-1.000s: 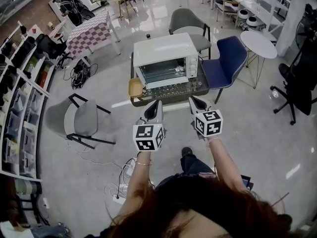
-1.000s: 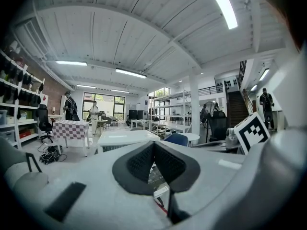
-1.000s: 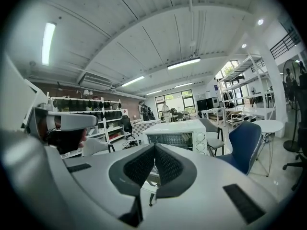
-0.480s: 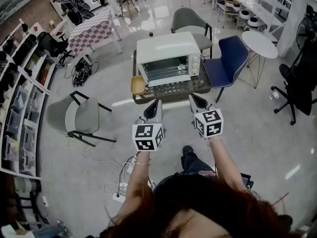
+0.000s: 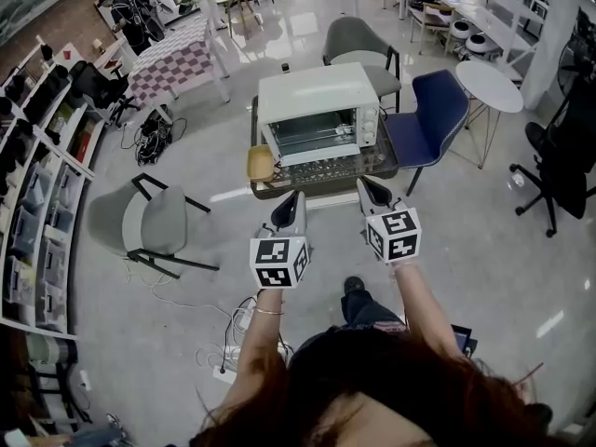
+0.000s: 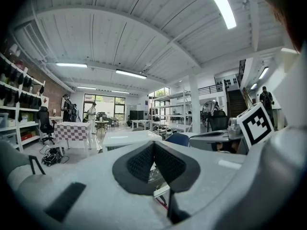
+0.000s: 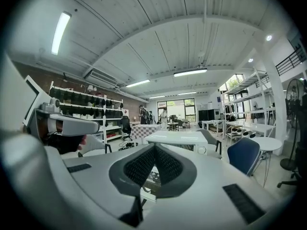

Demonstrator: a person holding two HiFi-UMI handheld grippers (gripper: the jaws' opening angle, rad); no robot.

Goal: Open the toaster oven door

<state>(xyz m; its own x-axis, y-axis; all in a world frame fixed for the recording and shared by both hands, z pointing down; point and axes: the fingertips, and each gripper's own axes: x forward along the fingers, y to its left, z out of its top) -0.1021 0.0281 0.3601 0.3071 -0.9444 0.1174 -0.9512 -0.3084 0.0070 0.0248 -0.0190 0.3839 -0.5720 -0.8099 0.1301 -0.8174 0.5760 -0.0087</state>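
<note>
**Head view.** A white box-shaped metal toaster oven (image 5: 317, 96) stands on a low glass-topped table (image 5: 380, 162) with its glazed front towards the person. Whether the door is down cannot be told from here. A tan round dish (image 5: 260, 164) lies on the same table, just left of the toaster oven. A grey padded chair (image 5: 357, 43) stands behind the toaster oven and a blue padded chair (image 5: 430, 108) to its right. The left gripper (image 5: 296, 197) and the right gripper (image 5: 364, 184) are held side by side in front of the toaster oven. Both are clear of it and touch nothing.

**Left gripper view.** The left gripper (image 6: 154, 145) has its jaws clenched, the dark ribbed pads meeting with nothing between them. The flat top of the toaster oven (image 6: 128, 138) shows beyond the tips, apart from them.

**Right gripper view.** The right gripper (image 7: 154, 147) likewise has its jaws pressed together and empty. The toaster oven (image 7: 178, 138) stands ahead of the tips and is not touched. The blue chair (image 7: 243, 155) is to the toaster oven's right.
</note>
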